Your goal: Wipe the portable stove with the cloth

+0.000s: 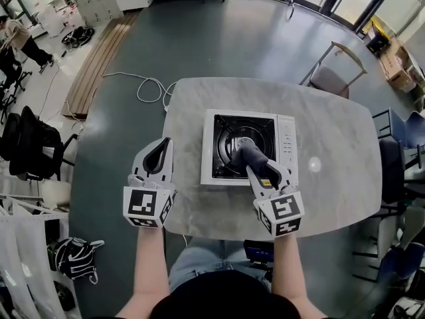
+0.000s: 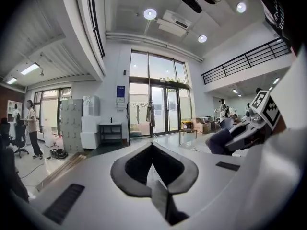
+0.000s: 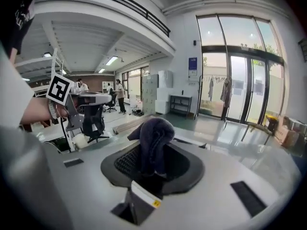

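Tabletop [image 1: 345,198] bears one stove [image 1: 287,145], right tongs [image 1: 259,169] one cloth [image 1: 243,153].

The white left gripper [image 2: 152,151] has its grey-padded jaws pressed together with nothing between them, pointing toward tall glass doors [image 2: 158,104]. At the right, the right gripper [image 2: 229,139] carries a bunched dark blue cloth [image 2: 217,142]. A person [image 2: 31,128] stands far left.
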Available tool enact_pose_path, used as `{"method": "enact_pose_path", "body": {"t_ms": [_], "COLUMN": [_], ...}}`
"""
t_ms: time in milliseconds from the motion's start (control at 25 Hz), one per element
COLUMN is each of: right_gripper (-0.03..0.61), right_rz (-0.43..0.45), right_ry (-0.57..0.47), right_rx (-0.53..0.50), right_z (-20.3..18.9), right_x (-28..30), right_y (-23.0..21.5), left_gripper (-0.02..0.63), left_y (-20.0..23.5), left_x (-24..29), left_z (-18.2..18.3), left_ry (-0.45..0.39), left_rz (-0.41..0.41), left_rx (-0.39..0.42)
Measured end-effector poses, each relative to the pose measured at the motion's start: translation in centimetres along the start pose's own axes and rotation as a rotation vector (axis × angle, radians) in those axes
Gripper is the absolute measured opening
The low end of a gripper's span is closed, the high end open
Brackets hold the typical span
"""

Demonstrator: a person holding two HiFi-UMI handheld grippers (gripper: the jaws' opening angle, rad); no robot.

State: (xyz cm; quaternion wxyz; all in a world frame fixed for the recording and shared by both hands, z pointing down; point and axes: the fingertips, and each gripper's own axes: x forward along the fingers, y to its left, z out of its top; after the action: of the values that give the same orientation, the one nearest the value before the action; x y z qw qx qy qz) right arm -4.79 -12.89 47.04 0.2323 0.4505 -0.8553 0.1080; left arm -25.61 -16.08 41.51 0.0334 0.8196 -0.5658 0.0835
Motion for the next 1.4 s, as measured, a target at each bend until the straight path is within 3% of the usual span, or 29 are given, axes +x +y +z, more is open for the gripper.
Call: {"method": "enact_pose_path", "body": {"t_ms": [320,600,800,1040,1400], "right_gripper": [0.124,0.123,0.123,0.124,0.123], "right_rz": [0.167,0.222,0.22,0.175,0.144], "right_ry": [0.415,0.747,0.797,0.836,0.823], "right_rx": [0.068,-0.022,-0.016,-0.087,-0.167], "right_z": [-6.6,-8.8,-8.1,-9.0,-9.9], "right_x": [1.5,2.8,4.6,5.4,3.8], "right_y": [2.6,3.0,3.4,3.9,2.9], "left_gripper": [0.011,0.011,0.011,0.011,0.011], "left_y": [-0.9,-0.3,1.0,2.0,-0.5], "left_x": [1.4,2.1,1.7,1.6,3.4], "left_z": [-1.0,0.2,0.6,0.5,1.2], "left_ry": [0.031,0.0,-0.008,-0.01,-0.019], "left_rz": [-0.033,-0.001,0.041,0.074,0.023], "left_rx": [-0.013,-0.023,-0.027,-0.04,-0.025]}}
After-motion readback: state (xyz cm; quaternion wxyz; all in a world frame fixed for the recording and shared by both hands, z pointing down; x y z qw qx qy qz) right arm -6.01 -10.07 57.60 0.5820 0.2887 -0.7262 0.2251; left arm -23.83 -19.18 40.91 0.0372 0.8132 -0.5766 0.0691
